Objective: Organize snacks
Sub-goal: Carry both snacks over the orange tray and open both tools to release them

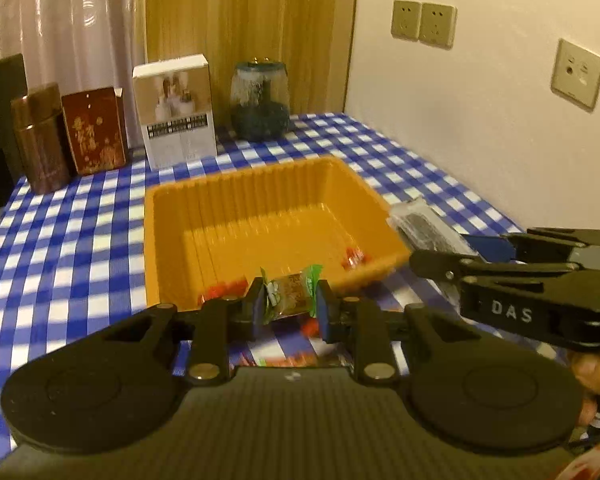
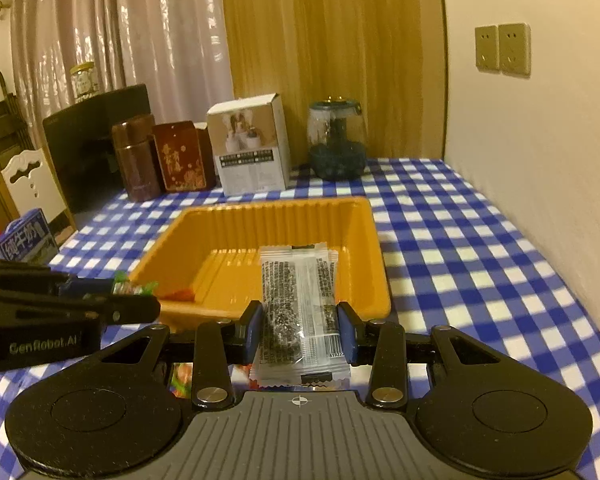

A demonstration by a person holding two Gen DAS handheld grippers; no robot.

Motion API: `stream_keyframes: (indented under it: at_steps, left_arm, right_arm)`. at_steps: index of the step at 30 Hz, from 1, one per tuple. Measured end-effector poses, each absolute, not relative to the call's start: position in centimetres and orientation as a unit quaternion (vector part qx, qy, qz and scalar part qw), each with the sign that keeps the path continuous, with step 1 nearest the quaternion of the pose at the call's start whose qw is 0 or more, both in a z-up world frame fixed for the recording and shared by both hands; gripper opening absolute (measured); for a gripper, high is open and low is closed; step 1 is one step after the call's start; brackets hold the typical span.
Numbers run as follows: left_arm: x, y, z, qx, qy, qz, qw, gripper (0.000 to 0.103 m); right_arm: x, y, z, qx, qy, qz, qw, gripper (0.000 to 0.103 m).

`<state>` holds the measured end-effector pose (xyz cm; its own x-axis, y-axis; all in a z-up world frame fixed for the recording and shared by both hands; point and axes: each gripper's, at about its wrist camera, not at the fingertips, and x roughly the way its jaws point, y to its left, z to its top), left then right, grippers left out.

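Left tool (image 1: 286, 306) grips a candy (image 1: 290, 294) (green-ended, blurry); right tool (image 2: 300, 328) clamps a packet (image 2: 298, 304) near the tray (image 2: 364, 240).

Orange ribbed tray (image 2: 360, 240) on a blue-and-white checked worktop (image 2: 480, 248); clear black-speckled packet (image 2: 296, 304) at six o'clock, green-ended brown sweet (image 1: 290, 292).

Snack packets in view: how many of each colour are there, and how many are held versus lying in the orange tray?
Green-ended packet, in the left hand-held gripper: 1
Clear packet with dark filling, in the right hand-held gripper: 1
Red-ended packets in the tray: 2, at and
Total: 4, with 2 held and 2 in the tray. More lie blurred below the grippers, uncounted.
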<state>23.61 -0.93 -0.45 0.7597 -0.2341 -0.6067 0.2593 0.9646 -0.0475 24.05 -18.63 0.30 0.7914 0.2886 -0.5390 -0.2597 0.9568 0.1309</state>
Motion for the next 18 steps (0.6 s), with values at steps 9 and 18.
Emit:
stream_keyframes:
  at_steps: [9, 18]
  left_arm:
    - [28.6, 0.6, -0.9, -0.015, 0.310, -0.125, 0.942, 0.023]
    - [32.2, 1.0, -2.9, -0.033, 0.326, -0.117, 0.938, 0.023]
  right_arm:
    - [29.1, -18.1, 0.3, 0.031, 0.288, 0.150, 0.945, 0.040]
    - [33.0, -18.0, -0.5, 0.060, 0.301, 0.150, 0.940, 0.040]
